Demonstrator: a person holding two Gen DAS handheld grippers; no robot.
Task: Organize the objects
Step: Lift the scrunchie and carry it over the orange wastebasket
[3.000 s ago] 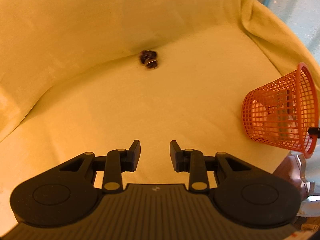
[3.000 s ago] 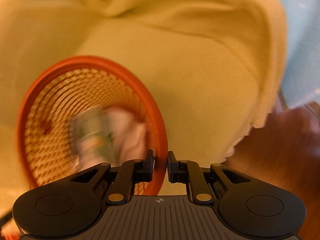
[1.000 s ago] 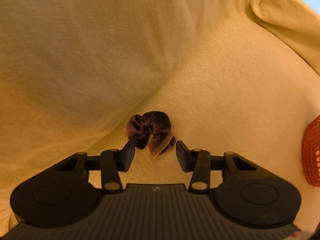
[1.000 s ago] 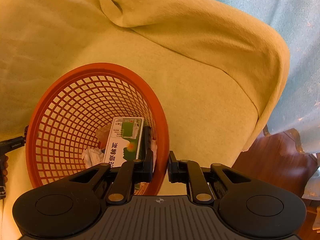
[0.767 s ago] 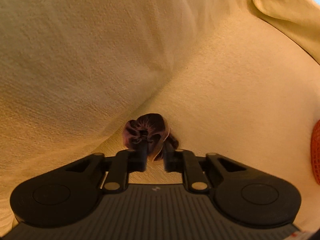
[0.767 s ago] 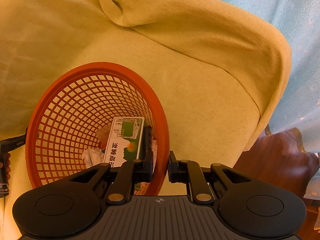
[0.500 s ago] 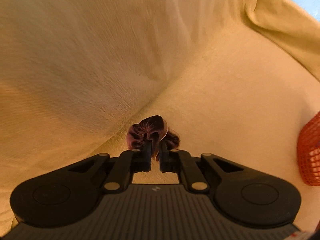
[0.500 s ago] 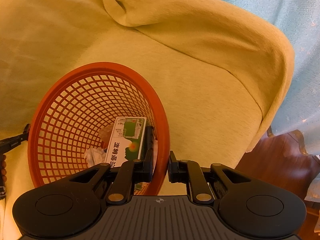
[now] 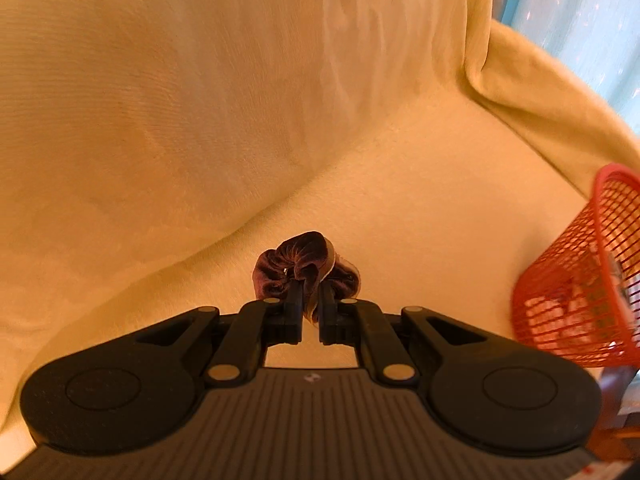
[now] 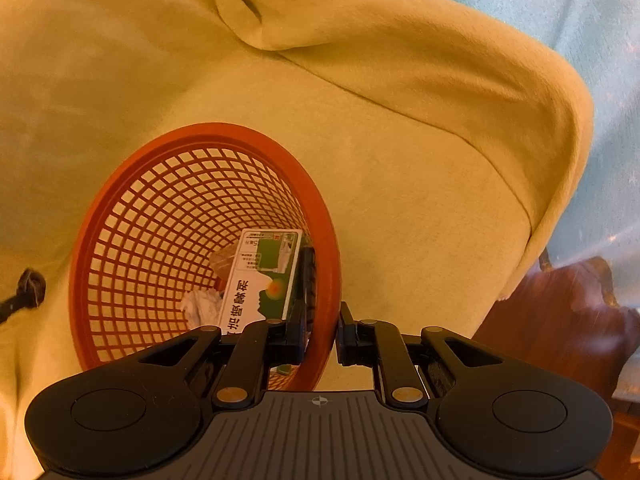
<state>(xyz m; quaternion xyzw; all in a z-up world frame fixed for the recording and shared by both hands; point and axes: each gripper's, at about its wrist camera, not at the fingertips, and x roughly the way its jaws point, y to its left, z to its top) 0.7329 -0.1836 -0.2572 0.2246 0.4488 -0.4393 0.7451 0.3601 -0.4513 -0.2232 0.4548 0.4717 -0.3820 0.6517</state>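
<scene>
Pinched between the nearly closed tips of the left gripper [image 9: 309, 294], a dark purple scrunchie [image 9: 306, 268] bulges out above and to both sides of the fingers, over the seat of a yellow-covered sofa [image 9: 420, 200] near the crease with the backrest. That view catches only the side of the orange basket [image 9: 576, 288] at the far right, its contents blurred. The right wrist view looks down into the basket [image 10: 132, 216] instead: a green-and-white box [image 10: 264, 276] with printed Chinese characters too small to read surely, and crumpled white paper [image 10: 200, 304]. The right gripper [image 10: 324, 320] is clamped on the basket's near rim, one finger inside, one outside. At that view's far left edge the scrunchie [image 10: 32, 282] shows tiny, well apart from the basket. Pale blue curtain [image 10: 560, 8] hangs behind the sofa arm.
</scene>
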